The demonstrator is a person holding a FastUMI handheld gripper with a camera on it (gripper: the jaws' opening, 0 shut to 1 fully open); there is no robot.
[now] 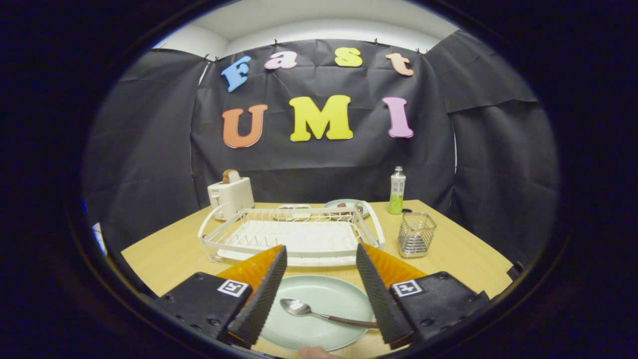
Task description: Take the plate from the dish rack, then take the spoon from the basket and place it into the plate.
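- The tool (321, 269) is spread wide, its fingers gripping nothing.
- Spoon (319, 311) lies in the pale green plate (319, 299) between the fingers, on the bench (169, 254).
- Beyond: white dish rack (291, 234), wire basket (416, 234).

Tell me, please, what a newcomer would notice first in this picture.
First, the pale green plate on the wooden table, with the spoon lying in it between the open gripper fingers. Just beyond stands the white dish rack, with a wire basket beside it.
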